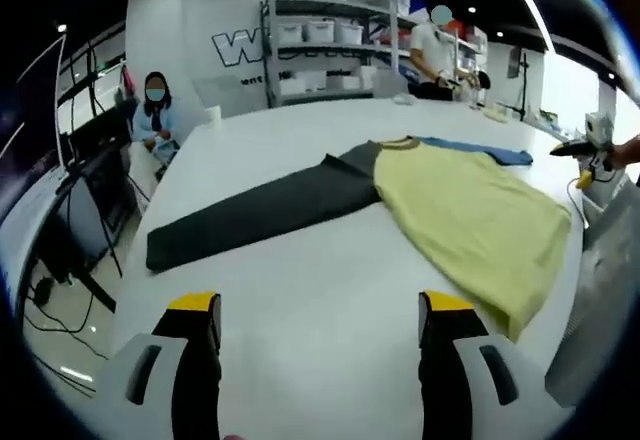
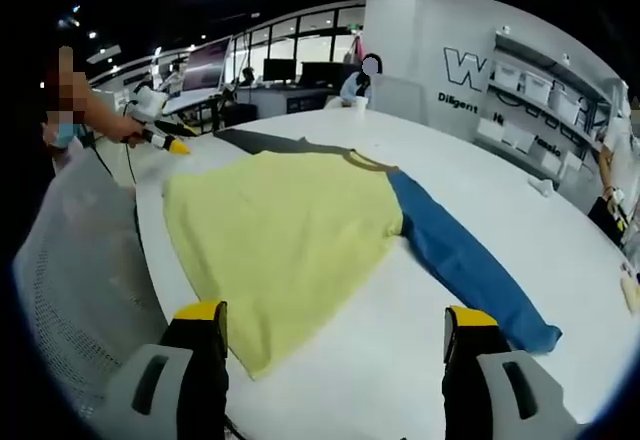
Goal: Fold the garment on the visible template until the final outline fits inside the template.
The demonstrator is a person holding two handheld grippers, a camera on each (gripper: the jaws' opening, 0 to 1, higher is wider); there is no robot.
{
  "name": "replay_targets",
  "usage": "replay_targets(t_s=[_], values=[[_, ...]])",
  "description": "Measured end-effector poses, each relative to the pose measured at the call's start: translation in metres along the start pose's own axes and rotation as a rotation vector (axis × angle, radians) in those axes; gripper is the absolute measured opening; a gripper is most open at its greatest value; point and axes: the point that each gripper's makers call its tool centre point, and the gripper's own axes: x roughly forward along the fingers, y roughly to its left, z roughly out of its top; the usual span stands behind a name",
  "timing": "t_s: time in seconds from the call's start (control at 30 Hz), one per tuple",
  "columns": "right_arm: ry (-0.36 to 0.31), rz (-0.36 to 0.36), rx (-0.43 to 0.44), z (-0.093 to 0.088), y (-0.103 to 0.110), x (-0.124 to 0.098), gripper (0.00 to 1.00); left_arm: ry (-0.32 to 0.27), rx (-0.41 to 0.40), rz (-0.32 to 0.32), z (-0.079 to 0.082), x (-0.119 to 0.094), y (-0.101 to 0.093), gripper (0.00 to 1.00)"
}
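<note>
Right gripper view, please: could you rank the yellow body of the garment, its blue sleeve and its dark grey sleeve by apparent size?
1. Yellow body, clearly largest.
2. Blue sleeve.
3. Dark grey sleeve, smallest here, though it lies farthest away and partly behind the body, so its true size is unsure.

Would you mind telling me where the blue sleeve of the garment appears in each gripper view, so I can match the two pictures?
Left gripper view: the blue sleeve is a thin strip at upper right, beyond the yellow body.
Right gripper view: the blue sleeve runs large from centre toward lower right, across the white table.
Shared landmark: the brown collar, where the sleeve meets the yellow body.
</note>
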Motion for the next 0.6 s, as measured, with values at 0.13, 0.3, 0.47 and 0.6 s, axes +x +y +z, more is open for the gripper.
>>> replay_targets(t_s=[0.13, 0.3, 0.47, 0.6], values=[[0.001, -0.007, -0.001, 0.000, -0.001, -0.002, 0.89, 0.002, -0.039, 0.042, 0.000, 0.001, 0.017, 0.79], [0.006, -0.009, 0.003, 0.000, -0.002, -0.005, 0.91, -0.008, -0.061, 0.080, 0.006, 0.002, 0.032, 0.80], [0.004, -0.010, -0.005, 0.002, -0.003, -0.007, 0.91, -0.008, -0.063, 0.095, 0.010, 0.005, 0.041, 0.81], [0.006, -0.013, -0.010, 0.003, -0.003, -0.011, 0.90, -0.003, -0.068, 0.101, 0.011, 0.010, 0.048, 0.82]])
